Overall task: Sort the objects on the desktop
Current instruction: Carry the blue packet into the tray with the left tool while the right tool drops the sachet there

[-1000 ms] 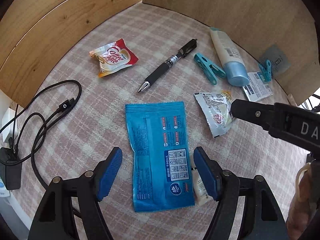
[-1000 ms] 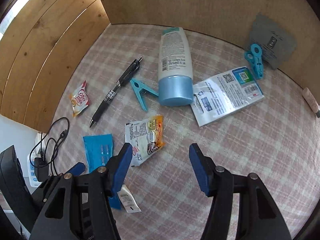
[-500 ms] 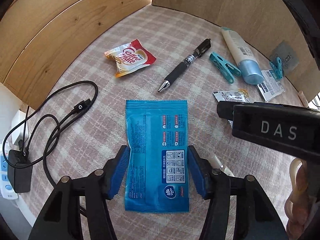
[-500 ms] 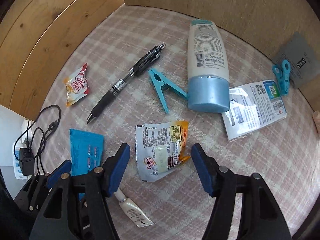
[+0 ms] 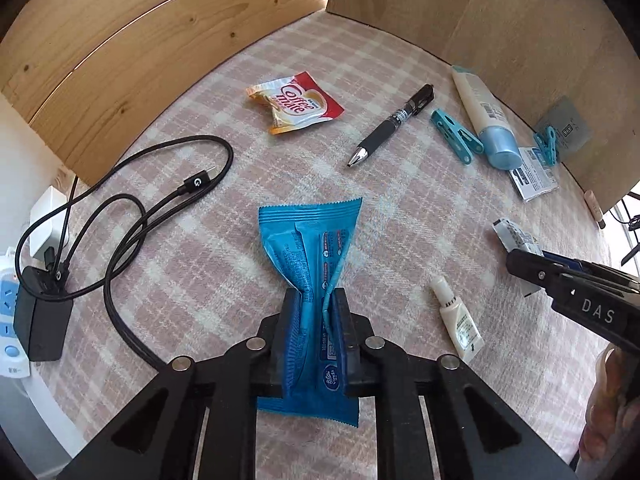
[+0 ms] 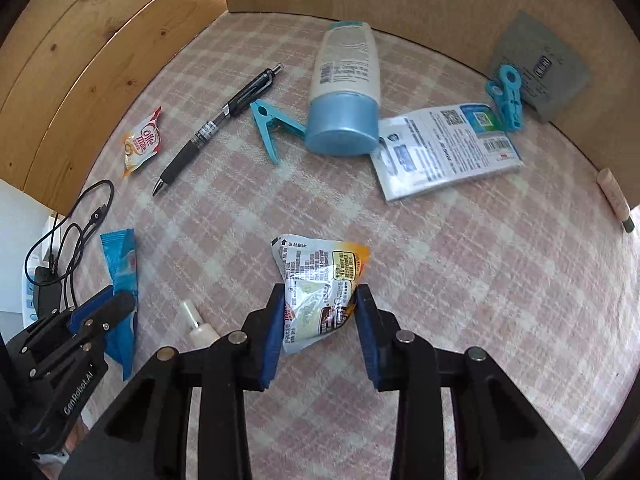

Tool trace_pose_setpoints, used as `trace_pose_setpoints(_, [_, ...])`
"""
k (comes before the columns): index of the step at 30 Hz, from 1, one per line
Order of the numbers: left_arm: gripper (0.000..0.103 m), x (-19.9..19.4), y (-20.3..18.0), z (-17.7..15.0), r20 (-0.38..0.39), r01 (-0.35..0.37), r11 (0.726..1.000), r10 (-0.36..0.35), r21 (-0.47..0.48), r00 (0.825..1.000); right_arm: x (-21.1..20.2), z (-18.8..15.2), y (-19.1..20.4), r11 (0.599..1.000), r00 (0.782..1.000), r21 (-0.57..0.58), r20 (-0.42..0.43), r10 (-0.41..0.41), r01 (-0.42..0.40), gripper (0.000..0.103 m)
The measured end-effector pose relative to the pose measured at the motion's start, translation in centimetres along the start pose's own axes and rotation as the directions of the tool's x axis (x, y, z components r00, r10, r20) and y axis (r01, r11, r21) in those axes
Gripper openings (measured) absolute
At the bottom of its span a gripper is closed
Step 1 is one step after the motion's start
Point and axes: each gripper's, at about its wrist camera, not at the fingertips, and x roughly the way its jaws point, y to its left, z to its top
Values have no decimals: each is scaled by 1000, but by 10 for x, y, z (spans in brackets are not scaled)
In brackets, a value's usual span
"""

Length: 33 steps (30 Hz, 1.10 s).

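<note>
L gripper [image 5: 314,330] jaws are clamping the blue pack [image 5: 310,248]; R gripper [image 6: 320,330] jaws are pinching the sachet [image 6: 318,280]. Pen [image 6: 216,126] is lying at 10 o'clock on the bench [image 6: 460,260].

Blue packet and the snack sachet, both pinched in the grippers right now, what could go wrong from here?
1. The left gripper crumples the blue packet at its waist; the contents might get crushed or the seal could split.
2. The right gripper pinches only the sachet's near end, so it may slip out when lifted.
3. The small tube lies between both grippers and could get knocked.
</note>
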Motion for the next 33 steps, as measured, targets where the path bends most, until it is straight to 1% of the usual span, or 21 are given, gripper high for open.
trace_pose_setpoints(2, [14,-7,-3,-8,4,3,1000,-3,-2,1000,-10,-12,-9,1000,1000,13,11,14,-14,33])
trace_pose_setpoints(4, [14,-16,-11,-16,13,2,1000,-2,13,1000,-21,-23,-17,1000,999,14,33,5,-6,33])
trace_pose_setpoints(6, [14,-28,-22,-23,28,6,999,-7,34,1000,-33,-34,-27,1000,998,21,56,-10,8,33])
trace_pose_setpoints(8, [14,-41,-38,-30,44,12,998,-15,59,999,-46,-45,-40,999,997,41,75,-9,6,33])
trace_pose_setpoints(11, [14,-60,-66,-33,68,25,994,-32,104,997,-68,-62,-62,997,994,76,107,-25,16,33])
trace_pose_setpoints(13, [14,-68,-81,-28,81,40,990,-51,137,995,-83,-73,-81,994,992,107,124,-32,19,33])
trace_pose_setpoints(14, [14,-71,-89,-29,84,48,987,-61,154,995,-91,-69,-93,992,991,125,131,-33,16,33])
trace_pose_setpoints(15, [14,-75,-105,-31,86,58,983,-73,172,994,-104,-71,-108,990,990,143,140,-35,15,33])
trace_pose_setpoints(18, [14,-88,-148,-39,80,95,967,-116,236,990,-133,-100,-143,980,983,195,172,-63,29,33])
trace_pose_setpoints(19, [14,-90,-163,-42,76,106,960,-129,259,989,-139,-102,-154,976,981,215,180,-71,31,33])
trace_pose_setpoints(24, [15,-104,-248,-68,45,178,911,-209,373,977,-183,-154,-227,947,971,316,203,-127,58,33])
trace_pose_setpoints(28, [15,-121,-321,-102,27,212,854,-255,475,967,-209,-200,-287,912,962,399,199,-184,92,33])
trace_pose_setpoints(33, [15,-136,-407,-147,-11,254,775,-303,579,953,-236,-256,-354,862,952,490,180,-246,130,33])
